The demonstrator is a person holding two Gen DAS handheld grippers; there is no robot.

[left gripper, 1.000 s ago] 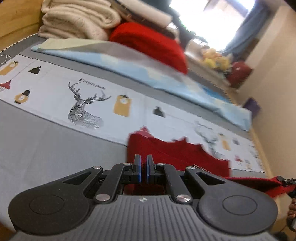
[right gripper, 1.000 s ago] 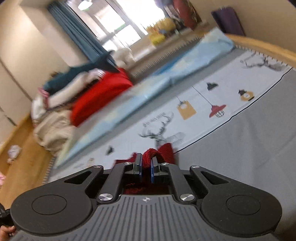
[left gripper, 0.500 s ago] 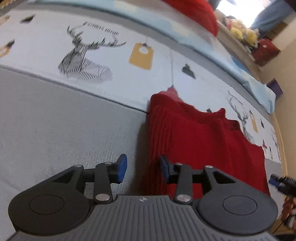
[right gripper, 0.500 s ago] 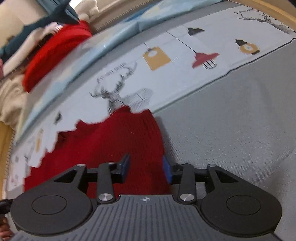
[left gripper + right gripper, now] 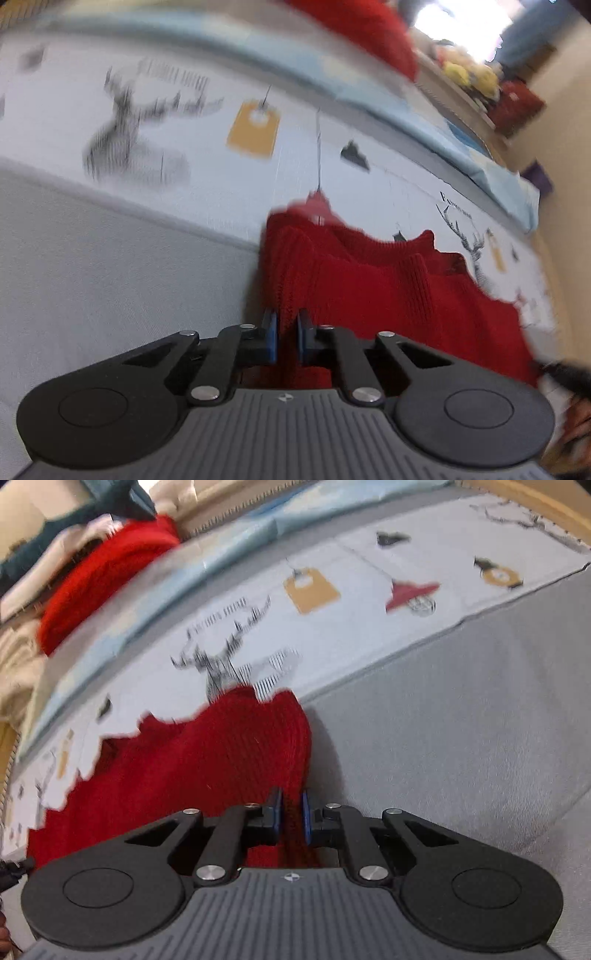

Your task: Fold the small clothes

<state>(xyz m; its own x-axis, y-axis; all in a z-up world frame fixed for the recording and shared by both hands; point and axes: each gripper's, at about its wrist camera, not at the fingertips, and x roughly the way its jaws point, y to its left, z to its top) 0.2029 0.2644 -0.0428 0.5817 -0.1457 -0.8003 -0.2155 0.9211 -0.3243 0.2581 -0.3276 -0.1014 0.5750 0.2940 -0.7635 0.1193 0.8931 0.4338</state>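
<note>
A small red knitted garment (image 5: 388, 291) lies on a grey bed surface, its far edge over a white printed cloth; it also shows in the right wrist view (image 5: 207, 753). My left gripper (image 5: 287, 334) is shut on the garment's near left edge. My right gripper (image 5: 291, 814) is shut on the garment's near right edge. Red knit fills the narrow gap between each pair of blue pads. Both views are blurred by motion.
A white cloth with deer and lantern prints (image 5: 184, 122) runs across the bed behind the garment. A light blue sheet (image 5: 424, 110) lies beyond it. A pile of folded red and cream clothes (image 5: 92, 579) sits at the far left. Grey mattress (image 5: 461, 720) stretches to the right.
Both grippers were open over the laid-out garment half a second ago and have now shut on its near edge. A second ago they held it in the air.
</note>
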